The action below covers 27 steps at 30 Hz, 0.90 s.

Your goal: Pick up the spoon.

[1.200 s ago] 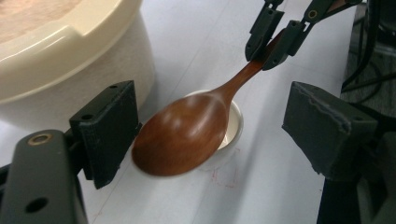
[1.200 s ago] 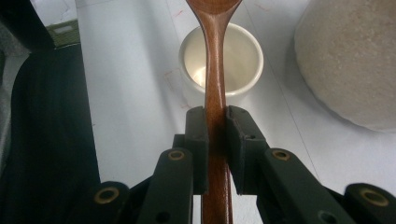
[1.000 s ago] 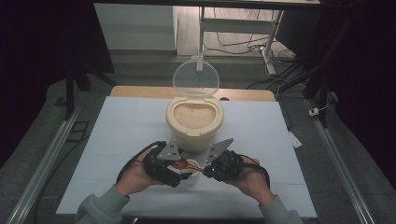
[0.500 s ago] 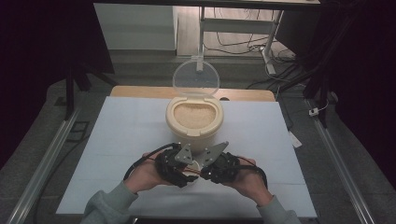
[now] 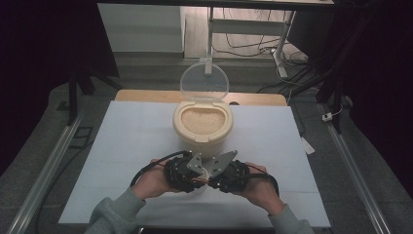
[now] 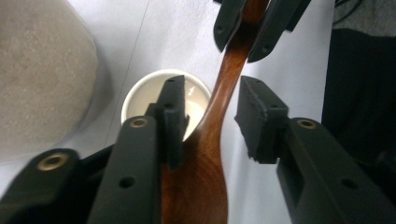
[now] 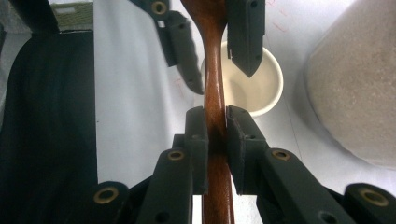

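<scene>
- Left hand [image 5: 152, 179] comes in from bottom edge in high view, holding left gripper [image 5: 187, 170] low over the white tabletop [image 5: 122, 146], w/ black cable looping off its left side.
- Left gripper jaws, in its own view: spread apart, wide gap. Wooden spoon handle [image 6: 205, 154] runs up between them, lying against the one pad [image 6: 173, 112]; other pad [image 6: 254, 116] stands clear of the wood. So open, not clamped.
- Small white cup [image 6: 140, 100] on the table just under/behind that handle, partly hidden by the jaw; inside looks pale, contents can't tell.
- Centre, high view: the 2 grippers meet nearly tip to tip, just in front of the beige rice container [image 5: 202, 127], cup tucked between them.
- Container sits mid-table, clear round lid [image 5: 204, 80] hinged up at the back, rice [image 5: 203, 119] filling it near the rim.
- Right gripper [image 5: 225, 171] in right hand [image 5: 260, 185]: in its own view both pads [image 7: 196, 135] pressed onto the handle from each side, no gap, firm hold on the spoon's narrow neck.
- Same view: cup beyond the jaws, container wall at right edge, other gripper's jaws farther up the handle.
- Spoon bowl end: not visible, can't tell.
</scene>
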{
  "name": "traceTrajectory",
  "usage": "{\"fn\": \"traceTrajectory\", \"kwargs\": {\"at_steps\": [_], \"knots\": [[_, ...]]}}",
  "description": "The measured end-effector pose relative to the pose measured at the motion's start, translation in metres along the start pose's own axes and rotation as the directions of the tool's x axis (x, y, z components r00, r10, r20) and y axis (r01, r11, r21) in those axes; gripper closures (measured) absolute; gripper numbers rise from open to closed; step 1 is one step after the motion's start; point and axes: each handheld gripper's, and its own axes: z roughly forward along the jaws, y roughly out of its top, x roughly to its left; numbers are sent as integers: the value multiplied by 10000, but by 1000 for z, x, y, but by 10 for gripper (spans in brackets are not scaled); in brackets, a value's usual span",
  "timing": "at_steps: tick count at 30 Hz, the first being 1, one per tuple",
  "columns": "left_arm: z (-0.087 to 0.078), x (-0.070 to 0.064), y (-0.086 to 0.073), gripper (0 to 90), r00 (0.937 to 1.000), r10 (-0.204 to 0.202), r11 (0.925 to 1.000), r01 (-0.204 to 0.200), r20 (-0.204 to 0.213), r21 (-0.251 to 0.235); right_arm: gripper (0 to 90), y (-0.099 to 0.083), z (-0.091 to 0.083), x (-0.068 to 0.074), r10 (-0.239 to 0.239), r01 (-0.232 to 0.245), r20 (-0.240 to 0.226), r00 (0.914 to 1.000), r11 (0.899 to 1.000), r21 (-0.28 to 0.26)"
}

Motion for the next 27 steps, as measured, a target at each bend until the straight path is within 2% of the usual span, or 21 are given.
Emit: {"fn": "traceTrajectory", "kwargs": {"at_steps": [2, 4, 5, 6, 7, 12, 14, 15, 16, 19, 20, 21, 24, 25, 26, 27], "knots": [[1, 0, 0, 659, 9999, 148, 9998, -149, 35, 97, 787, 0, 0, 0, -94, 94, 10, 10000, 10000, -9], [3, -1, -1, 692, 9999, 46, 10000, -47, 149, 18, 787, 1, -1, 2, -401, 401, 21, 9992, 9992, 17], [3, -1, -1, 692, 9996, 136, 9999, -139, 263, 91, 787, 1, -1, 2, -401, 401, 21, 9992, 9992, 17], [4, -2, -1, 715, 9984, 262, 9995, -271, 499, 188, 787, 0, -1, 3, -712, 711, 10, 9975, 9974, 93], [4, -2, -1, 726, 9984, 262, 9995, -271, 499, 188, 787, 0, -1, 3, -712, 711, 10, 9975, 9974, 93], [9, -6, -2, 772, 9959, 277, 9994, -295, 864, 203, 785, 0, 1, 8, -1287, 1292, -298, 9912, 9915, 164], [10, -6, -2, 779, 9943, 403, 9988, -430, 984, 254, 784, 0, 3, 9, -1226, 1229, -271, 9921, 9924, 92], [10, -6, -2, 787, 9929, 582, 9973, -626, 1034, 396, 782, 0, 2, 8, -1390, 1403, -427, 9894, 9897, 292], [10, -6, -2, 789, 9929, 582, 9973, -626, 1034, 396, 782, 0, 2, 8, -1390, 1403, -427, 9894, 9897, 292], [10, -6, -2, 792, 9952, 394, 9989, -416, 897, 220, 768, -3, 3, 4, -1249, 1246, -359, 9915, 9922, -96], [10, -6, -2, 793, 9952, 394, 9989, -416, 897, 220, 764, -3, 2, 4, -896, 888, -286, 9956, 9957, -278], [8, -4, -2, 794, 9945, 512, 9981, -542, 913, 304, 758, -4, 0, 1, -839, 829, -238, 9962, 9958, -379], [5, -2, -4, 794, 9970, 366, 9993, -371, 678, 50, 658, -7, -6, -4, 42, -27, 138, 9999, 9950, -1001], [5, -2, -4, 795, 9970, 366, 9993, -371, 678, 50, 658, -7, -6, -4, 42, -27, 138, 9999, 9950, -1001], [2, 0, -5, 795, 9983, 290, 9995, -285, 501, -108, 606, -10, -11, -6, 630, -552, 450, 9970, 9859, -1582], [1, 0, -5, 795, 9988, 259, 9995, -251, 420, -199, 583, -12, -14, -8, 959, -839, 542, 9939, 9778, -1921]]}}
